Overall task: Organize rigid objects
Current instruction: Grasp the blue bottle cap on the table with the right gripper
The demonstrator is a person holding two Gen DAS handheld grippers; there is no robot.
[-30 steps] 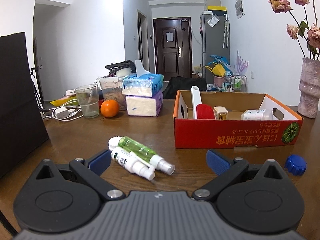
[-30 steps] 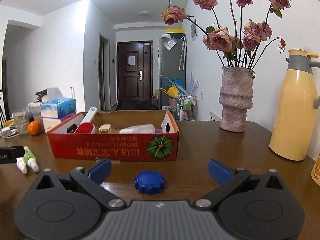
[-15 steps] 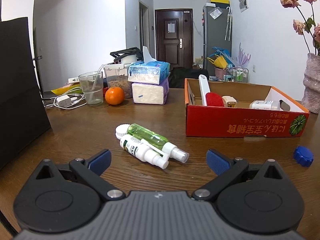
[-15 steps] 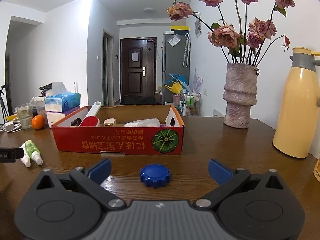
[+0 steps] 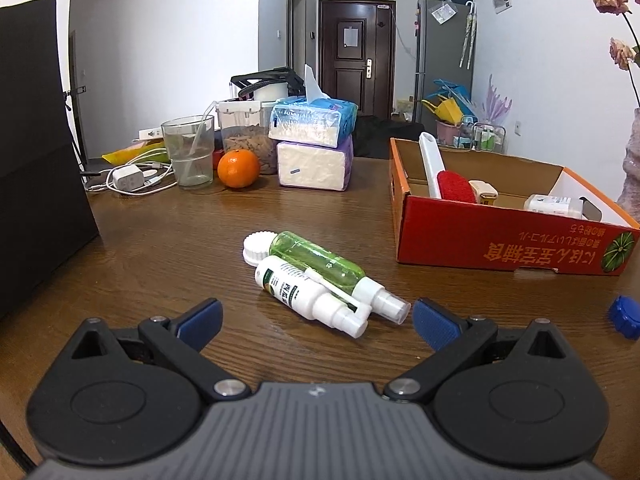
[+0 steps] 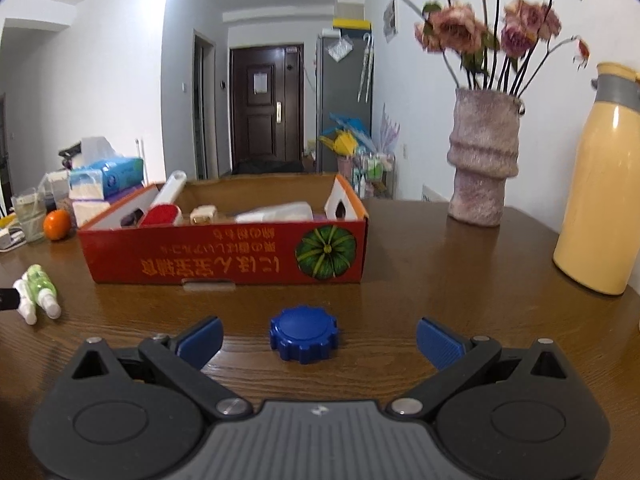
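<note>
Two spray bottles, a green one (image 5: 316, 261) and a white one (image 5: 308, 294), are laid side by side and touching on the wooden table (image 5: 160, 248), just ahead of the left gripper (image 5: 316, 318), whose fingers are spread wide with nothing held. A blue cap (image 6: 303, 333) is seen flat on the table between the equally parted fingers of the right gripper (image 6: 318, 340). Behind it a red cardboard box (image 6: 224, 256) is set, with a brush and small items inside

Bright indoor light, fisheye-warped edges, blurred flowers (image 6: 460, 28)
</note>
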